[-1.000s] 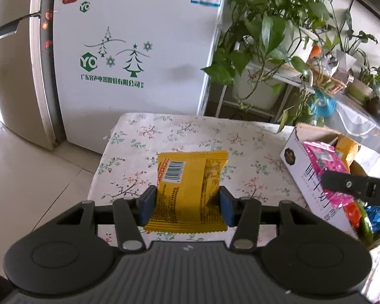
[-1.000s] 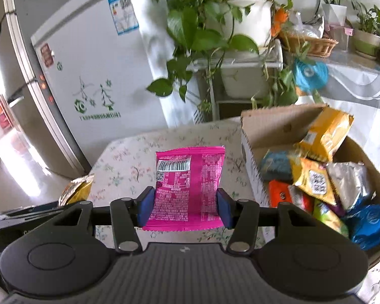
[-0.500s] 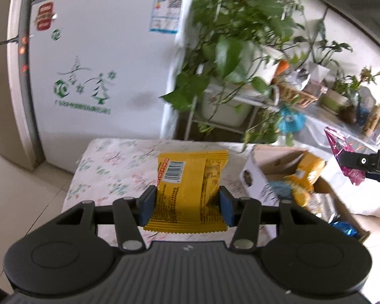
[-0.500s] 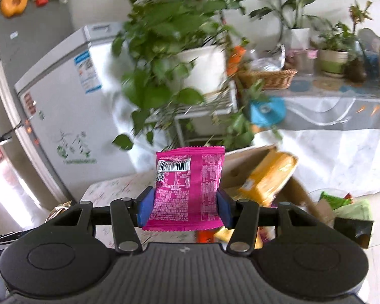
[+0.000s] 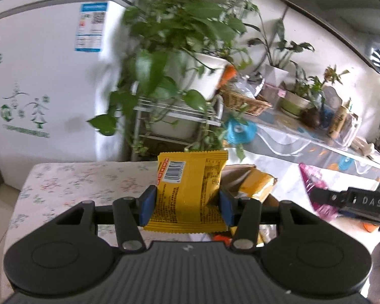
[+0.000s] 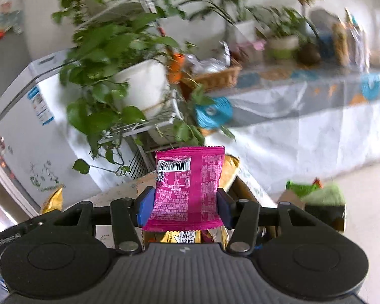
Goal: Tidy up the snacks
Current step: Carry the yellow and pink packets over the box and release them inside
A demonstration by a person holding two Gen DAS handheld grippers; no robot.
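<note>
Left hand-held gripper (image 5: 187, 204) clamps yellow packet (image 5: 190, 190) (upright), above table edge (image 5: 25, 179).

two hand-held grippers (image 5: 187, 204) (image 6: 183, 209), one yellow packet (image 5: 190, 190), one pink packet (image 6: 187, 187).

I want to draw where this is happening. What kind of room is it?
Probably a room in someone's home, perhaps a kitchen or dining corner. A white freezer stands by a table with a flowery tablecloth, and potted plants crowd a wire rack and a long side counter.
</note>
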